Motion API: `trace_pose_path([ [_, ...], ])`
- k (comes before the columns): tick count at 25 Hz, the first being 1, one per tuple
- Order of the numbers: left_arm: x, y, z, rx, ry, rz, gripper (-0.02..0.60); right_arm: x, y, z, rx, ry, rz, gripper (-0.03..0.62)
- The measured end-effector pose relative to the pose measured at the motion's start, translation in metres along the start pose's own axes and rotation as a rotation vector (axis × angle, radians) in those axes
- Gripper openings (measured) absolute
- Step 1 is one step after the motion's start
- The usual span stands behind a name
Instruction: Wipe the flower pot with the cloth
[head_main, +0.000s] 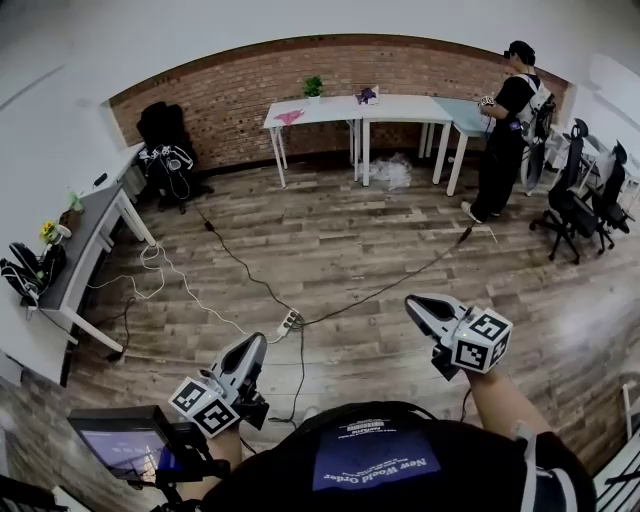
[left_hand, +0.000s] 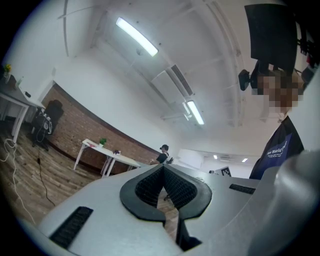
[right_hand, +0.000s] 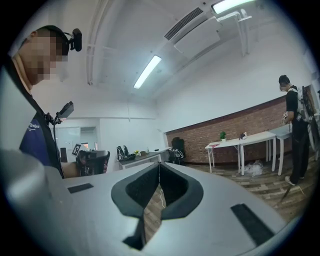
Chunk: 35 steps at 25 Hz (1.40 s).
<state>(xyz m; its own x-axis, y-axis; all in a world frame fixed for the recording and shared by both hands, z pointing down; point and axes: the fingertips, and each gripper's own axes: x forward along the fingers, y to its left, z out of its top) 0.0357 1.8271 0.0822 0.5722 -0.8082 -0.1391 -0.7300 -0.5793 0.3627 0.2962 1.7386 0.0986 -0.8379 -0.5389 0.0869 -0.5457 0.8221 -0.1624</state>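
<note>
A small green plant in a flower pot (head_main: 313, 88) stands on a white table (head_main: 330, 110) by the brick wall, far across the room. A pink cloth (head_main: 289, 116) lies on the same table, left of the pot. My left gripper (head_main: 257, 341) and right gripper (head_main: 412, 302) are held low over the wood floor, both shut and empty, far from the table. The left gripper view shows shut jaws (left_hand: 163, 167) with the pot (left_hand: 103, 142) small in the distance. The right gripper view shows shut jaws (right_hand: 159, 165), the pot (right_hand: 222, 135) and the cloth (right_hand: 216, 145).
A person (head_main: 505, 130) stands at the far right tables. Office chairs (head_main: 585, 200) sit on the right. Cables and a power strip (head_main: 288, 321) cross the floor. A grey desk (head_main: 85, 240) with yellow flowers lines the left wall. A small screen (head_main: 125, 445) is at bottom left.
</note>
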Motion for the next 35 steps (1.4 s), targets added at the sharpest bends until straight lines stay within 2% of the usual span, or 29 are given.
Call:
trace_pose_path([
  [5, 0.022, 0.068, 0.042, 0.025, 0.006, -0.063, -0.005, 0.066, -0.014, 0.035, -0.019, -0.044, -0.059, -0.005],
  [10, 0.025, 0.139, 0.081, 0.058, 0.019, -0.075, -0.005, 0.134, -0.023, 0.051, -0.006, -0.081, -0.095, -0.005],
  [15, 0.038, 0.198, 0.097, 0.05, 0.024, -0.057, -0.005, 0.191, -0.041, 0.052, -0.005, -0.061, -0.098, -0.003],
  [22, 0.081, 0.252, 0.106, 0.039, 0.027, 0.0, -0.005, 0.252, -0.095, 0.065, 0.0, -0.043, -0.057, -0.005],
  [28, 0.151, 0.285, 0.101, 0.066, 0.019, 0.063, -0.005, 0.295, -0.179, 0.069, 0.005, -0.046, 0.017, -0.005],
  [32, 0.227, 0.294, 0.105, 0.058, -0.008, 0.099, -0.005, 0.312, -0.253, 0.093, 0.0, -0.042, 0.066, -0.005],
  [35, 0.286, 0.299, 0.107, 0.086, -0.01, 0.107, -0.005, 0.321, -0.308, 0.116, -0.032, -0.046, 0.093, -0.005],
])
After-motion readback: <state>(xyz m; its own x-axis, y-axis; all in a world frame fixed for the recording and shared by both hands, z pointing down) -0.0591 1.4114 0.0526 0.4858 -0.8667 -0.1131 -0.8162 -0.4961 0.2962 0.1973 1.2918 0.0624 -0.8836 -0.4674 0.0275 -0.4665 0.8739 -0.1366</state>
